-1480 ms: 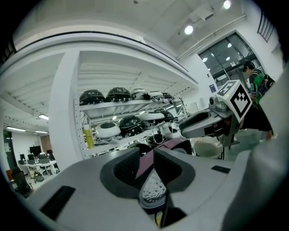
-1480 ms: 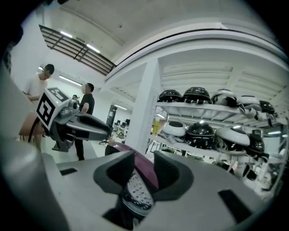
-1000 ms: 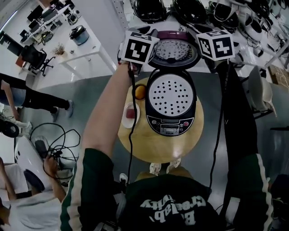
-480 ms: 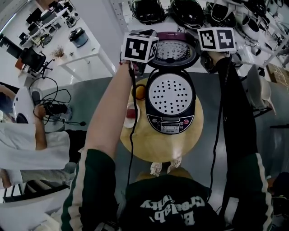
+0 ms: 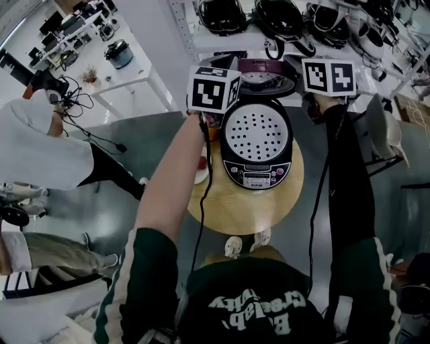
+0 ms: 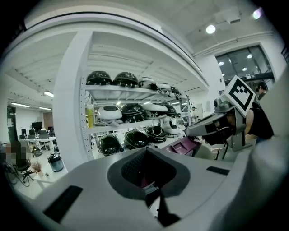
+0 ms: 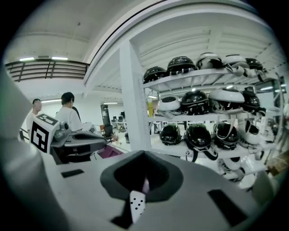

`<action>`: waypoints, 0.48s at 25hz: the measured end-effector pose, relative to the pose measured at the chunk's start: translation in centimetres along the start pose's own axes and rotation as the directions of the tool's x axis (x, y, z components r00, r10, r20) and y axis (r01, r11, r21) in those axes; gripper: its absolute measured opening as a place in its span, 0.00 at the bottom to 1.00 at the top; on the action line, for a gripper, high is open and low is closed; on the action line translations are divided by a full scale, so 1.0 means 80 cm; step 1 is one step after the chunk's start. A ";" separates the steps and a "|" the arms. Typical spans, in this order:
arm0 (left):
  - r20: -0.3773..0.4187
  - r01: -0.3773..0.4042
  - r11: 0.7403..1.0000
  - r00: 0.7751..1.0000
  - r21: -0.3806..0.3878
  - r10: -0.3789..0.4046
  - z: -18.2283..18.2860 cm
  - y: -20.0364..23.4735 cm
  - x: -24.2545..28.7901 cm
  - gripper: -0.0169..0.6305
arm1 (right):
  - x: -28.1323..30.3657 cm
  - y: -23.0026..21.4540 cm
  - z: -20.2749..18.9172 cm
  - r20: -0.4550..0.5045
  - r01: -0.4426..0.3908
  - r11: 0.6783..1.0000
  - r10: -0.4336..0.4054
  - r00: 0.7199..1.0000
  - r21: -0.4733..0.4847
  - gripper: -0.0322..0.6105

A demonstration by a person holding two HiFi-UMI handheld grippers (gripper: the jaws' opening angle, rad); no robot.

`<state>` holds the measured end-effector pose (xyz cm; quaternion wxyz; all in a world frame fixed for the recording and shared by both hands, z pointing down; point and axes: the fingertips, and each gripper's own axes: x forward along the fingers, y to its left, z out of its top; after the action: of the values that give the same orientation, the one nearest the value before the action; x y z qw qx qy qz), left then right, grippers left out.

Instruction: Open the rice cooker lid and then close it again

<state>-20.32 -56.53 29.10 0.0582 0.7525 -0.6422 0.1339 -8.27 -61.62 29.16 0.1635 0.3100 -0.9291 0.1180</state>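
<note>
A black rice cooker (image 5: 257,171) stands on a round wooden table (image 5: 242,208), and a white perforated tray (image 5: 257,134) fills its pot. Its purple-rimmed lid (image 5: 267,72) is raised behind the pot, with the metal inner face showing. My left gripper (image 5: 222,75) is at the lid's left side and my right gripper (image 5: 317,68) at its right, each under its marker cube. In the left gripper view the jaws (image 6: 149,178) are shut, the lid (image 6: 183,146) just to their right. The right gripper (image 7: 144,180) has just been closing and is shut with nothing held.
Shelves of dark helmets (image 5: 282,20) stand right behind the table. A white plate (image 5: 200,176) and an orange (image 5: 213,134) lie left of the cooker, partly under my left arm. A person in white (image 5: 40,154) stands at the left. White desks (image 5: 127,74) are at the far left.
Both grippers have shifted along the lid's sides, and the lid's inner face looks more tipped over the pot. The person in white has moved at the left.
</note>
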 end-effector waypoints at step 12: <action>-0.013 0.066 0.996 0.998 -0.063 -0.067 -0.097 -0.069 -0.098 0.03 | -0.077 0.068 -0.117 0.010 0.045 0.998 -0.045 0.999 -0.038 0.05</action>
<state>-17.01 -46.16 34.83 0.0906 0.7704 -0.6201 0.1174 -4.80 -51.01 34.79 0.1679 0.3282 -0.9247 0.0952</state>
